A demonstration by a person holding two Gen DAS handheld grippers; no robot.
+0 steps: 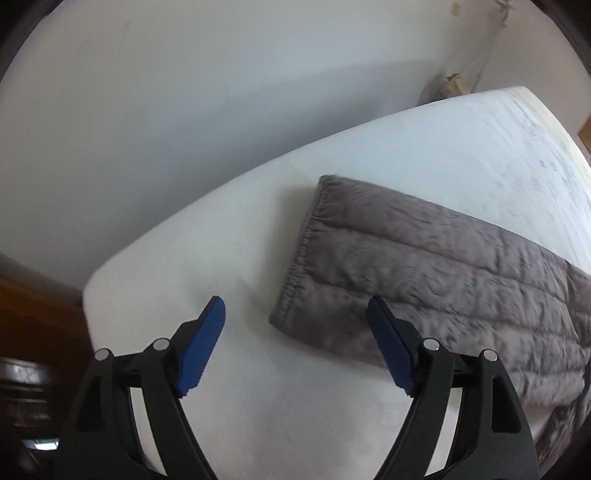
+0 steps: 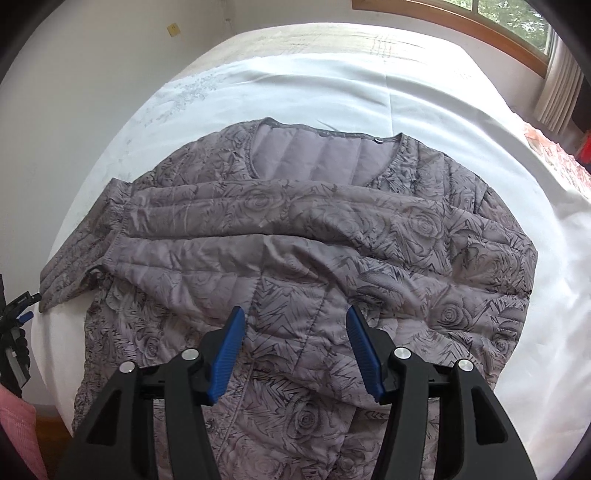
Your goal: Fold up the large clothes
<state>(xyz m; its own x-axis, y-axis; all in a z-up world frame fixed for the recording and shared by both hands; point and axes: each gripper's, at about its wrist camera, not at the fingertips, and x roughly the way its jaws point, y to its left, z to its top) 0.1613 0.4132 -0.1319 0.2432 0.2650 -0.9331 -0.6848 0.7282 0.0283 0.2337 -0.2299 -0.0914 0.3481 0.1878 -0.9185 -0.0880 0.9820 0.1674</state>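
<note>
both claws [image 1: 295, 306] [image 2: 295, 314] alike — black arms, ribbed blue pads, silver pins.

A white bed [image 2: 424, 92] fills the room — wood-framed window [image 2: 480, 26] and curtain [image 2: 561, 88] beyond it.

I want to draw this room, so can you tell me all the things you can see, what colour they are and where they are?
Jacket: one, grey with a rose print, spread flat on the bed, one sleeve folded across its chest.
Bed sheet: one, white, under the jacket.
Wall: white, behind the bed.
Window frame: one, wooden, top right in the right wrist view.
Curtain: one, pale, beside the window.
Left gripper: black with blue pads, open, over the sheet by the cuff.
Right gripper: black with blue pads, open, above the jacket's front.
</note>
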